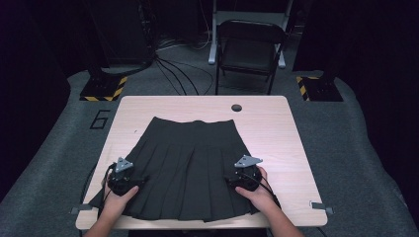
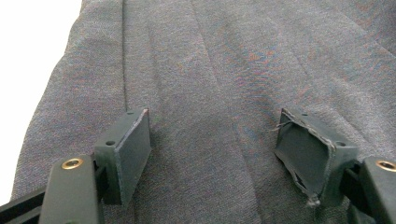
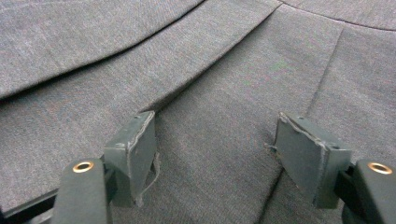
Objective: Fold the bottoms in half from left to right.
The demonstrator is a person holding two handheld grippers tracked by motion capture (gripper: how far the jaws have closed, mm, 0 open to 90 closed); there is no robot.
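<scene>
A dark pleated skirt (image 1: pixel 190 165) lies flat on the light wooden table (image 1: pixel 276 123), waistband at the far side, hem at the near edge. My left gripper (image 1: pixel 122 178) hovers over the skirt's left side, near the hem. In the left gripper view its jaws stand wide apart above the grey cloth (image 2: pixel 215 93), open (image 2: pixel 215 149), nothing pinched. My right gripper (image 1: pixel 245 174) sits over the skirt's right side. Its jaws are also spread (image 3: pixel 215 149) above the pleats (image 3: pixel 196 84), holding nothing.
A round cable hole (image 1: pixel 236 107) sits near the table's far edge. Behind the table stands a black folding chair (image 1: pixel 249 49), with cables on the floor. Bare tabletop runs along both sides of the skirt.
</scene>
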